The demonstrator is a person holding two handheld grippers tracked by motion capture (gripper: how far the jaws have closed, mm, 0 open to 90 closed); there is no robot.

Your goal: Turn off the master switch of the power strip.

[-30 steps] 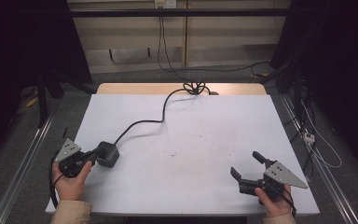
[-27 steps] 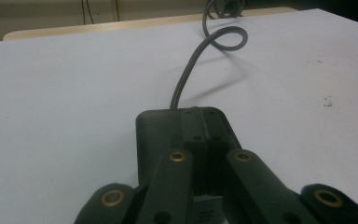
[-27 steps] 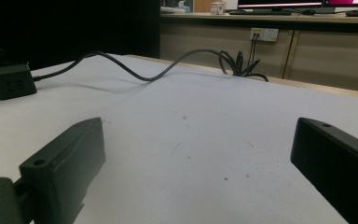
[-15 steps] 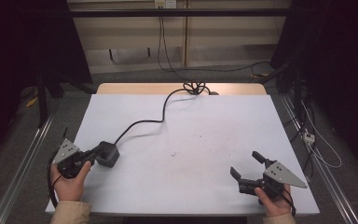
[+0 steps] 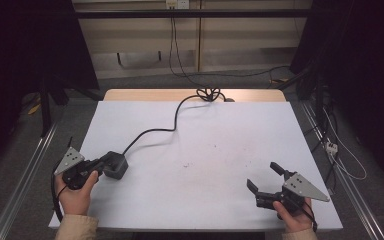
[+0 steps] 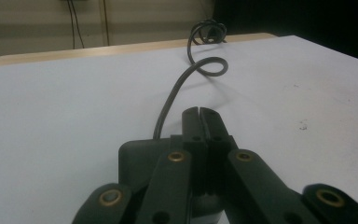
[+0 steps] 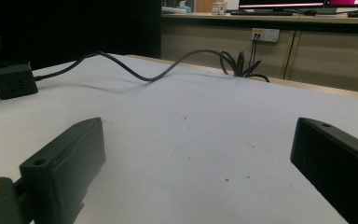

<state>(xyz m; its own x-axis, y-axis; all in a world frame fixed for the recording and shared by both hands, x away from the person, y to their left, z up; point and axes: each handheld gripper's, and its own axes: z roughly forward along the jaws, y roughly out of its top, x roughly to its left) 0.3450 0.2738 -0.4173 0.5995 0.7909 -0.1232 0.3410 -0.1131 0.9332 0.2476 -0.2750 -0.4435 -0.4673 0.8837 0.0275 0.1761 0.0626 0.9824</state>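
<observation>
A black power cube [image 5: 116, 165] with a black cable [image 5: 174, 118] lies on the white table top [image 5: 210, 135] at the front left. My left gripper [image 5: 101, 163] is shut, its jaws pressed together and lying over the cube's near right side [image 6: 137, 156]. Nothing shows between the left gripper's tips [image 6: 199, 114]. The cable [image 6: 172, 93] runs away from the cube to a coil at the far edge. My right gripper [image 5: 263, 176] rests open at the front right, held by a hand. Bare table lies between the right gripper's jaws [image 7: 198, 140]. The cube [image 7: 14, 80] sits far off to its left.
The cable coil [image 5: 209, 93] lies on the wooden strip at the table's far edge and drops toward a wall socket [image 7: 265, 34]. Metal rails run along both sides of the table. Loose cables lie on the floor at the right [image 5: 337, 150].
</observation>
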